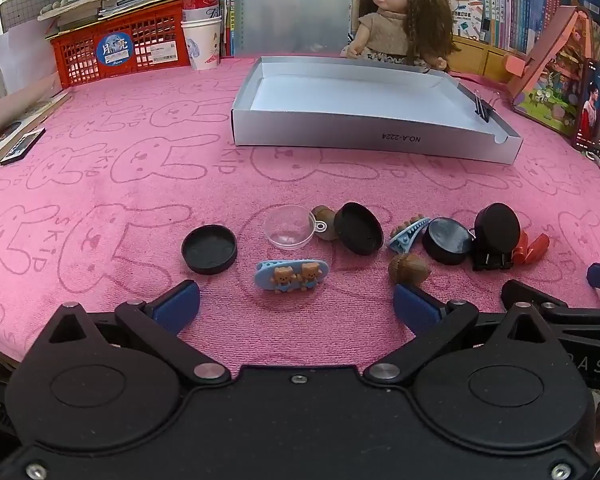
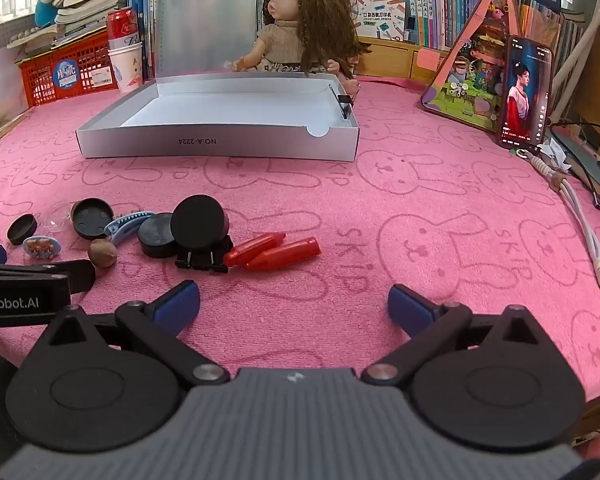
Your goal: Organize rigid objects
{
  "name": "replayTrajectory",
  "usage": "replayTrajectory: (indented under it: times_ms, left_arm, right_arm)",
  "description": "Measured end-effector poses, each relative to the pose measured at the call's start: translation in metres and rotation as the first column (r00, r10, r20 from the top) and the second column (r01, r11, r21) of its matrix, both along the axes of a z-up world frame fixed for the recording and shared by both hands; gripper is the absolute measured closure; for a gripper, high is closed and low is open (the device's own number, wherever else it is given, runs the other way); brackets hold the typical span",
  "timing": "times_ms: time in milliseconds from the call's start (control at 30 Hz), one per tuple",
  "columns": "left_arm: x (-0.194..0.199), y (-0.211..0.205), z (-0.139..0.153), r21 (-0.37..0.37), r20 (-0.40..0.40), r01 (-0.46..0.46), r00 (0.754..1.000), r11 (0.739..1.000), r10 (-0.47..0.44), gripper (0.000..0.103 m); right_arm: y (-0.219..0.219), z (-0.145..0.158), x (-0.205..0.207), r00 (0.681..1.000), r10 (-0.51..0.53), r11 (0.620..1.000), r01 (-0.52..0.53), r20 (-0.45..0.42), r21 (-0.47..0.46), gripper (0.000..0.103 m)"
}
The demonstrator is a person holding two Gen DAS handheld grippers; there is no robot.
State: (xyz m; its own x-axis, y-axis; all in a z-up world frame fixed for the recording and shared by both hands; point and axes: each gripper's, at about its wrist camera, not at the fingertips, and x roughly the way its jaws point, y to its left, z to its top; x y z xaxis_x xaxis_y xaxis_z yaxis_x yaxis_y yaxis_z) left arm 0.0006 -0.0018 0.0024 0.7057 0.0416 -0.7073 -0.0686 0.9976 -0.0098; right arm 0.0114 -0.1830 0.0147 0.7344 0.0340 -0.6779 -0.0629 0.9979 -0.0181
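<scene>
**Left wrist view: both tools spread wide over a scatter of small things**

My left tool [image 1: 296, 304] hangs low over the pink worktop [image 1: 120, 184] with its blue pads [image 1: 178, 304] spread wide and nothing between them. Just ahead at 12 o'clock lies the blue bear clip [image 1: 291, 275]. At 11 o'clock a black cap [image 1: 209, 249] lies open side up, apart from the rest. Past the clip sits a clear dome [image 1: 290, 226], touching a brown nut [image 1: 324, 222] and a tilted black lid [image 1: 358, 229]. At 1 o'clock a second nut [image 1: 409, 268] lies just off my right pad, with a blue claw clip [image 1: 408, 232] behind it. Further toward 2 o'clock are a black puck [image 1: 447, 241], a black disc [image 1: 496, 228] propped on a binder clip [image 1: 492, 260], and red crayons [image 1: 534, 248].

My right tool [image 2: 294, 306] is likewise spread wide and empty, over bare cloth, with the crayons [image 2: 276, 254] at 11 o'clock and the pile stretching off toward 10.

The grey box [image 1: 372, 136] stands open at the far side, at 12 to 1 o'clock from my left tool, well apart from the scatter, with a binder clip on its right wall [image 1: 482, 110]. A doll [image 1: 400, 16] sits behind it.
</scene>
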Motion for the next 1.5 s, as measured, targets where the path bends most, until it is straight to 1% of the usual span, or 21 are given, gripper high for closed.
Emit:
replayTrajectory:
  times_ms: [1500]
  left_arm:
    - [-0.0018,0.0009,0.0012,0.003,0.008,0.002,1.0,1.0,-0.002,0.0]
  right_arm:
    - [0.0003,0.0017,-0.0005,1.0,-0.002,1.0,0.002,0.003,0.0,0.0]
